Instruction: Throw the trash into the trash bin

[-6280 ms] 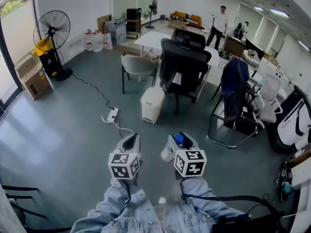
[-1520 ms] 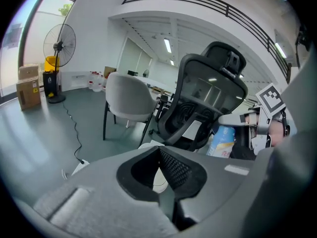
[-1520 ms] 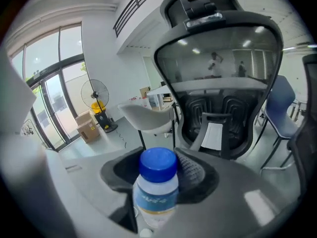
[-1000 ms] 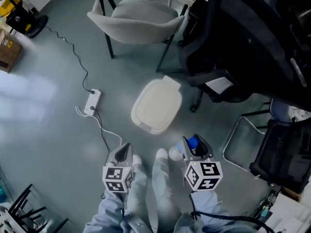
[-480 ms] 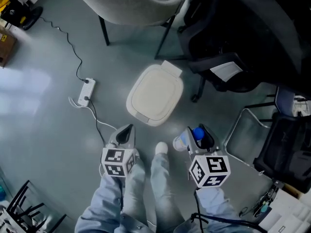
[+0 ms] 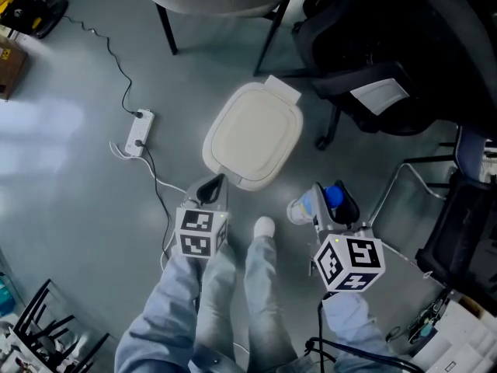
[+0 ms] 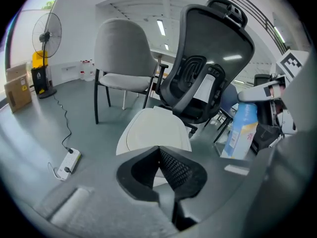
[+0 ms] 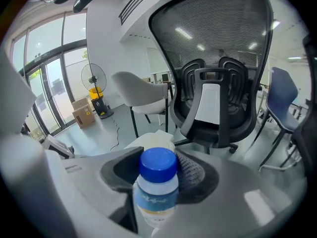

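Grips a blue-capped plastic bottle [image 6: 308,207] in the fingers of the right gripper [image 6: 330,202], over the grey floor [image 6: 78,177], just near-right of the white trash bin [image 6: 252,134], lid down. Holds the left gripper [image 6: 210,185] by the bin's near edge, fingers pressed together on nothing. Shows a black office chair [image 6: 404,37] far right and a power strip [image 6: 140,130] left of the bin.

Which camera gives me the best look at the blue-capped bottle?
The right gripper view: the bottle sits close up, cap and label towards the camera, gripped in the right tongs. The head view shows it small from above. The left gripper view shows its side near the right edge.
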Demonstrator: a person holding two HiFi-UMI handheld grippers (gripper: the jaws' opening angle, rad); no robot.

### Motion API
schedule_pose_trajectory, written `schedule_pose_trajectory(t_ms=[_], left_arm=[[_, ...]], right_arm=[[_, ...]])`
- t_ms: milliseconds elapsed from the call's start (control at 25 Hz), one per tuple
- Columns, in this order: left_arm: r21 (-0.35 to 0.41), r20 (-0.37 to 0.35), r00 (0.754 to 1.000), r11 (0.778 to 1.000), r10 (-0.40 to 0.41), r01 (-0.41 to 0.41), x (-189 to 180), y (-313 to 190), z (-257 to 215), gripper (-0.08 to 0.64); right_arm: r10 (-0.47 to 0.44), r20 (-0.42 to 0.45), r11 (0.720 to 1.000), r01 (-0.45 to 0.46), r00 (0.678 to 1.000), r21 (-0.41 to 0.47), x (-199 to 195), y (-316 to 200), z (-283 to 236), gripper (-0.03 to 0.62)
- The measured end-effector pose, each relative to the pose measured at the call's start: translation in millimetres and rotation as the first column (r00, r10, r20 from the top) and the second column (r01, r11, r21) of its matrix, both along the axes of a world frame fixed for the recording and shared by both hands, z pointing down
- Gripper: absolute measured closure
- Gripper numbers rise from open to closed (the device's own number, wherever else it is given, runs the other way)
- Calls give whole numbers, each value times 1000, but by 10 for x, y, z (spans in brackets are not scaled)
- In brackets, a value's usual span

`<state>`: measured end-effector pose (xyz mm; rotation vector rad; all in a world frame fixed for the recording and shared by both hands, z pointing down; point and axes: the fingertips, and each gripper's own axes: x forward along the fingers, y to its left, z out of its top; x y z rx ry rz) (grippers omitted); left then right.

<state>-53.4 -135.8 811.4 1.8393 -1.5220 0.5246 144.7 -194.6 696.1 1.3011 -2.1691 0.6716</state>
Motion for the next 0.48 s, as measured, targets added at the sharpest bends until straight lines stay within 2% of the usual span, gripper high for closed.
schedule_pose_trajectory(t_ms=[120, 480], left_arm=[[-11, 27, 1000, 1000, 13, -13, 6, -44, 84, 551], [-60, 28, 1000, 998, 14, -12, 57, -45, 274, 551]], right_arm=[[0, 1, 1000, 0, 1000, -7, 11, 19, 31, 397], [18, 14, 999, -17, 1000, -38, 17, 39, 117, 397]])
